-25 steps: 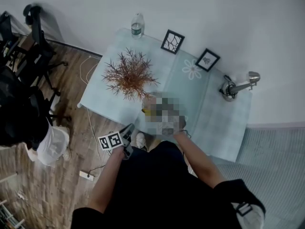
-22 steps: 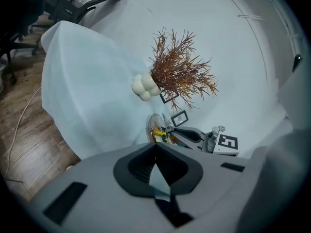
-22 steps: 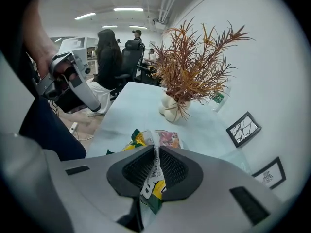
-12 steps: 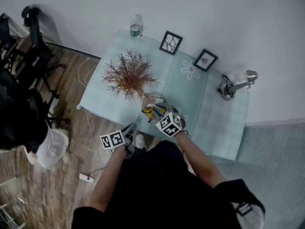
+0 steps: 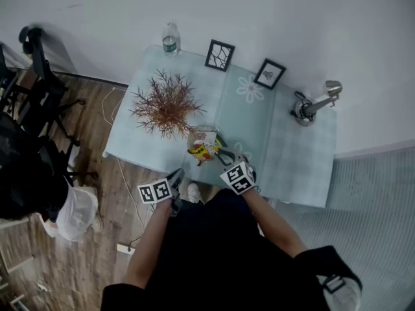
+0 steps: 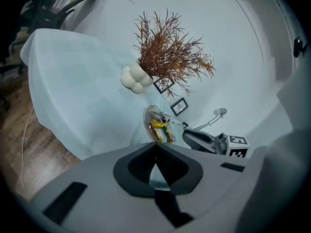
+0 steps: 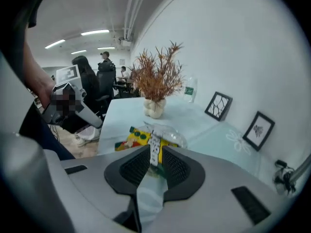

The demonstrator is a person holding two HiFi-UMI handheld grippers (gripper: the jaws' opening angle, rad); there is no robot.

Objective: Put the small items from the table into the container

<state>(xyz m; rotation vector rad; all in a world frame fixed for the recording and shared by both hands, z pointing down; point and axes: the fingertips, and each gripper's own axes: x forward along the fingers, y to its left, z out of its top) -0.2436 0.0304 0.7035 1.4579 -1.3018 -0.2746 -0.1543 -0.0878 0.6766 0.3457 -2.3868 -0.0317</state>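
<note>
Items (image 5: 202, 151) are gathered in the container (image 5: 209, 133) at the table's (image 5: 285, 148) near edge; none is seen left outside. The right gripper (image 7: 155, 155) is being opened, a white strip (image 7: 153, 149) loose between its tips; the left gripper (image 6: 156, 152) is closed, empty.

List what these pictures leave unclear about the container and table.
- Container contents: too small in the head view, only yellow and red shapes; right gripper, jaws opening, covers its lower part in the right gripper view.
- White strip in those jaws' gap: between them or farther off in the container, unclear.
- Table near edge: head view, behind the person's arms.
- Lamp: right gripper view, cut by the edge.
</note>
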